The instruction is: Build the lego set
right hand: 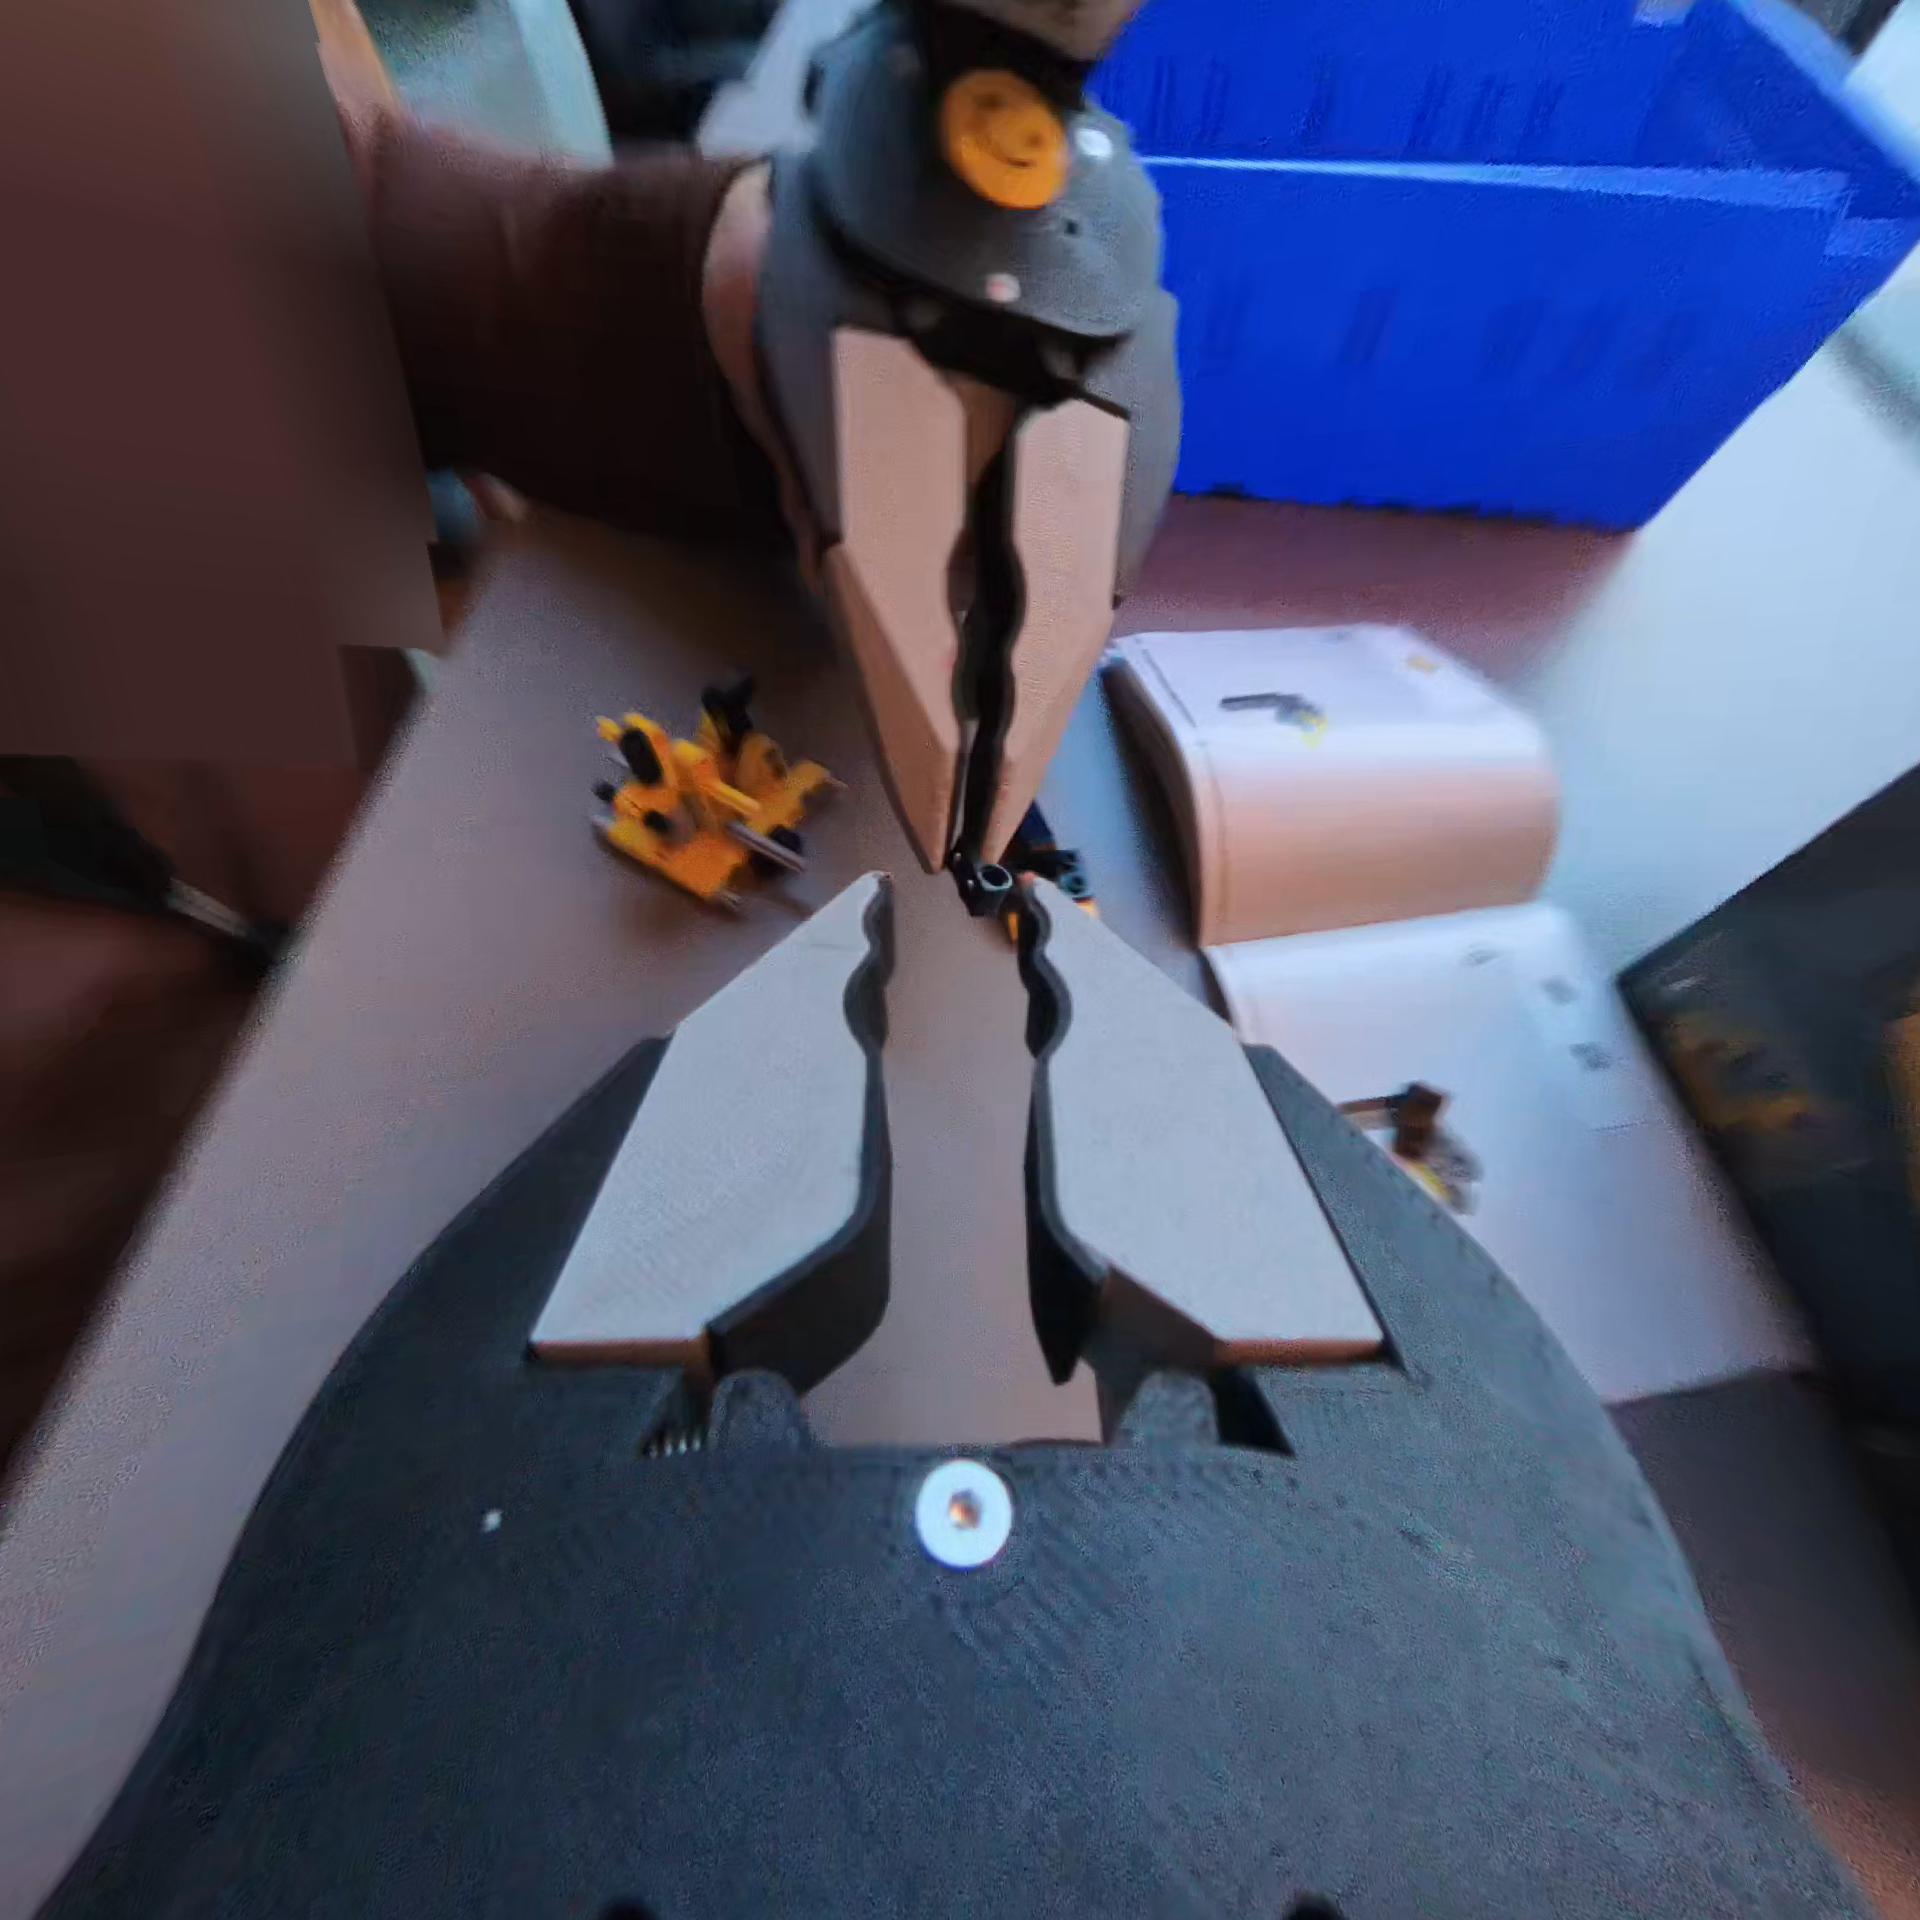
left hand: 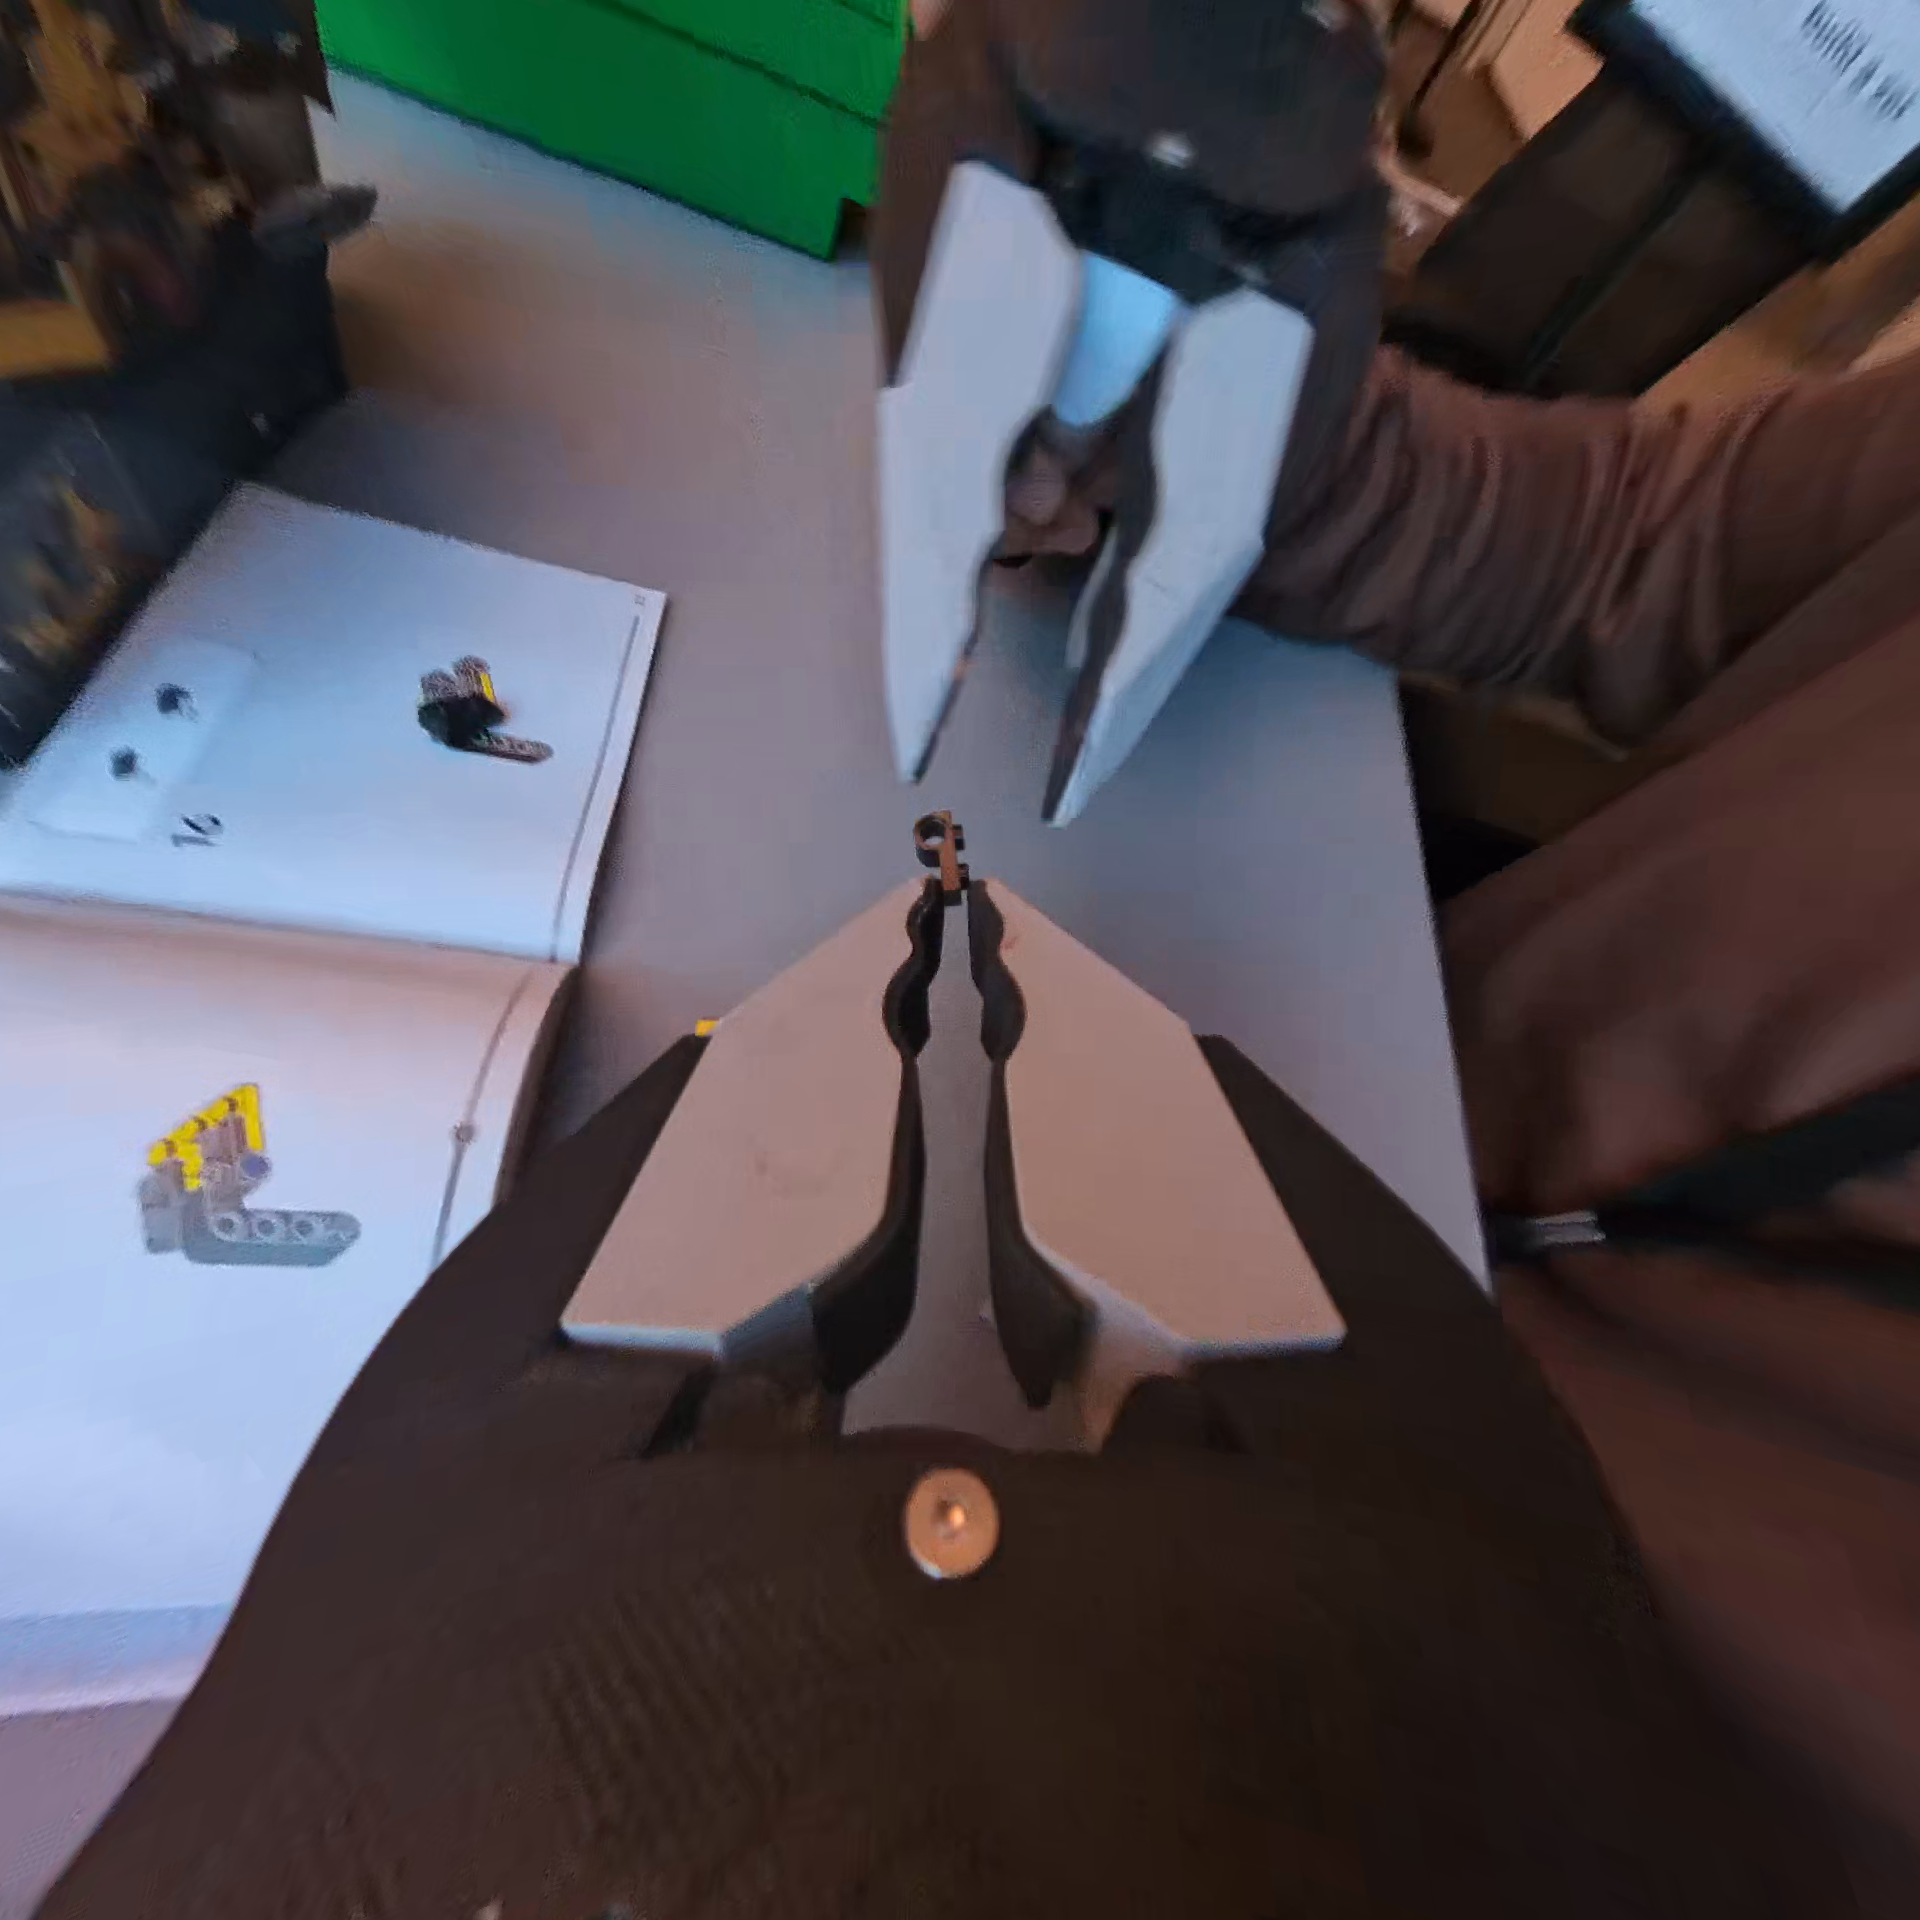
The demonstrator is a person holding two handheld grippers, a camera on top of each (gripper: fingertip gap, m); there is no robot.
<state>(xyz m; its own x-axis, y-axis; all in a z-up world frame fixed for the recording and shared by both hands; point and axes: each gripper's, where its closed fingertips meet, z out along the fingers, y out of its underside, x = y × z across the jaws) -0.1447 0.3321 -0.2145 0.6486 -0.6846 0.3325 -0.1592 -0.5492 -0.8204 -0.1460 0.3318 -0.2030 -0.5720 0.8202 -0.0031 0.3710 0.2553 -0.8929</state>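
Observation:
My left gripper is shut on a small black Lego connector that sticks out past its fingertips, held above the grey table. My right gripper faces it from the far side, open and empty, tips just beyond the connector. In the right wrist view my right gripper is open, with the connector close to its right fingertip, apart from it. The left gripper comes down from above, shut on the connector. A yellow and black Lego assembly lies on the table to the left.
An open instruction booklet lies left of the grippers, with a small dark and yellow Lego group on its page. A green box and a black box stand behind. A blue bin stands beyond the table. A person's brown sleeve is at the right.

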